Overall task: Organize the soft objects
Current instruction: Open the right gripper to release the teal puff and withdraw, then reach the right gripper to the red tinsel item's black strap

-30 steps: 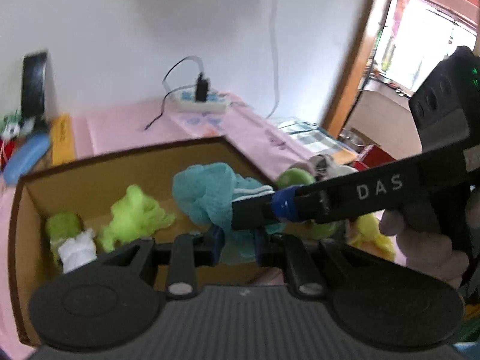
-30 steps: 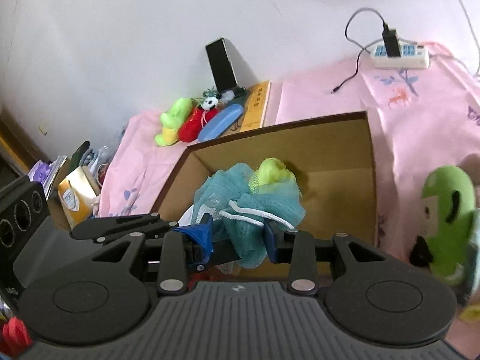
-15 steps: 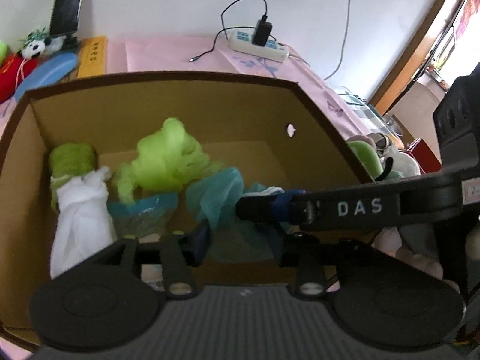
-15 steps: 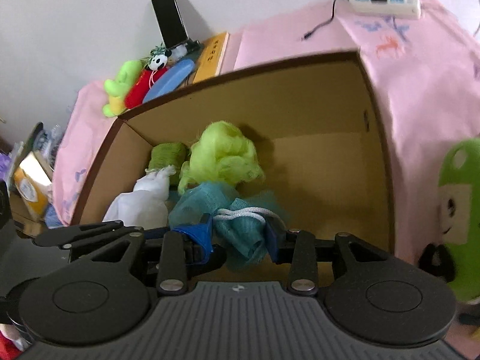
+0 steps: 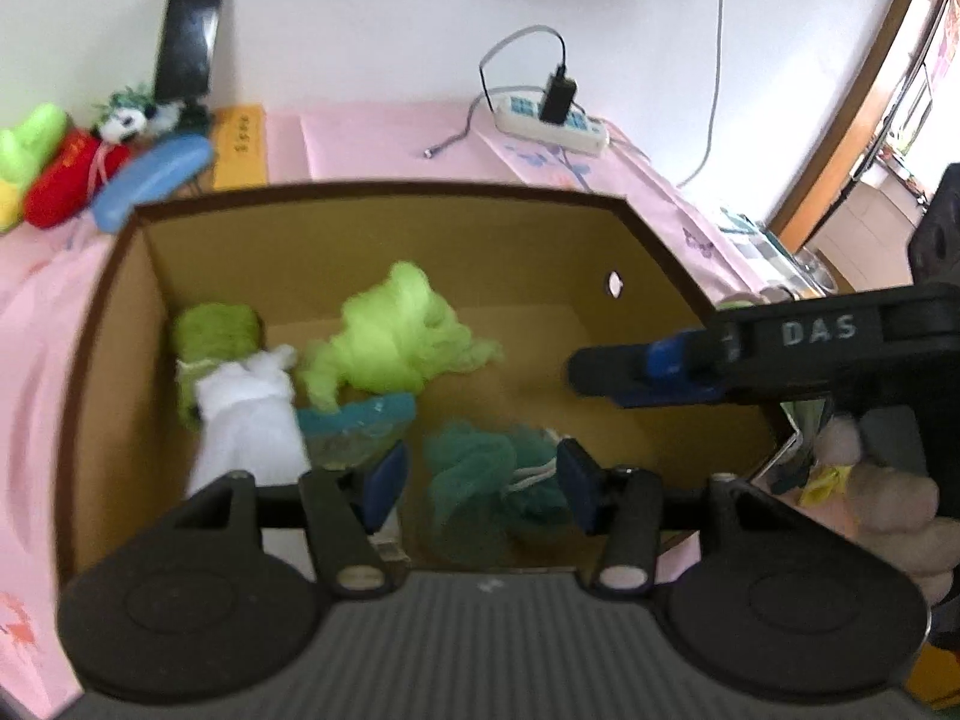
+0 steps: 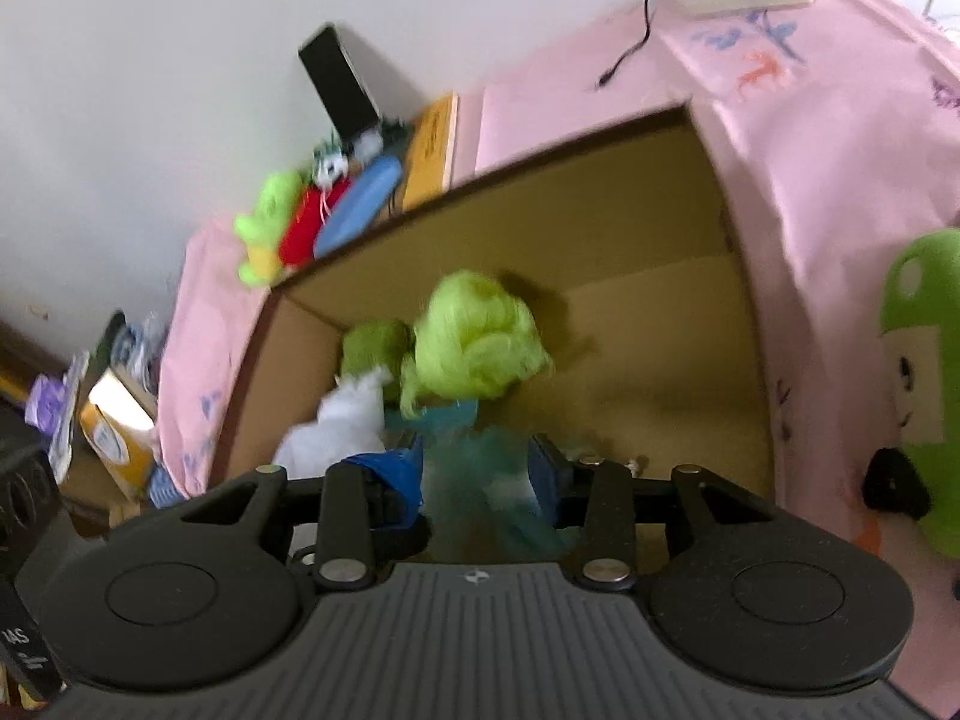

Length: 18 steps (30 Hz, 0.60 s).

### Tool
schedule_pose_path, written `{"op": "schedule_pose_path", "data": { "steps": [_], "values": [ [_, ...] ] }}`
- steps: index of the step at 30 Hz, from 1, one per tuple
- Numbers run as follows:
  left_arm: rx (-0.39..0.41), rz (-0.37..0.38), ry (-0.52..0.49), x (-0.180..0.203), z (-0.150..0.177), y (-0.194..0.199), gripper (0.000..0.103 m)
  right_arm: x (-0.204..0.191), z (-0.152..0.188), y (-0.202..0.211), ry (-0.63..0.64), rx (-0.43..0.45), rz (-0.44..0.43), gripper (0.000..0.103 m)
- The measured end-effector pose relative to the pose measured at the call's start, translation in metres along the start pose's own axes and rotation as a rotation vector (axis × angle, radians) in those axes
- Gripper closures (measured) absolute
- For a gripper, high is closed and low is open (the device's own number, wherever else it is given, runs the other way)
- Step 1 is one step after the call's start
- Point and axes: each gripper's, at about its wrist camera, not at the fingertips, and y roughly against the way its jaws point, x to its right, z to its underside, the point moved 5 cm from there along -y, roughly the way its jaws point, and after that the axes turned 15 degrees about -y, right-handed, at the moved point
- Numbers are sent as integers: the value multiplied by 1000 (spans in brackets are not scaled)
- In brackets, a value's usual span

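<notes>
A teal mesh bath pouf point(image 5: 489, 483) with a white cord lies on the floor of the cardboard box point(image 5: 372, 195), near its front. My left gripper point(image 5: 480, 483) is open above it, jaws apart on either side. My right gripper point(image 6: 477, 471) is open too, jaws spread over the same pouf point(image 6: 480, 480); it shows side-on in the left wrist view point(image 5: 648, 369). Inside the box lie a lime-green pouf point(image 5: 396, 336), a white cloth point(image 5: 249, 420), a dull green roll point(image 5: 216, 333) and a light blue piece point(image 5: 360, 420).
Plush toys point(image 5: 54, 168), a blue case point(image 5: 153, 177) and a phone point(image 5: 189, 33) stand behind the box on the pink cloth. A power strip point(image 5: 555, 123) lies at the back. A green plush point(image 6: 921, 384) sits right of the box.
Both grippers lowered the teal pouf into the box, then opened and let it go. It now rests on the box floor and the right gripper has drawn back to the right.
</notes>
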Motion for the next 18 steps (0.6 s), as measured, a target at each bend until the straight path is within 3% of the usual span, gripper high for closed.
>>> {"op": "schedule_pose_path", "data": {
  "steps": [11, 18],
  "values": [
    [97, -123, 72, -29, 3, 71, 51, -34, 29, 32, 122, 50, -71, 81],
    [37, -228, 125, -45, 22, 91, 51, -61, 56, 29, 223, 33, -93, 81]
  ]
}}
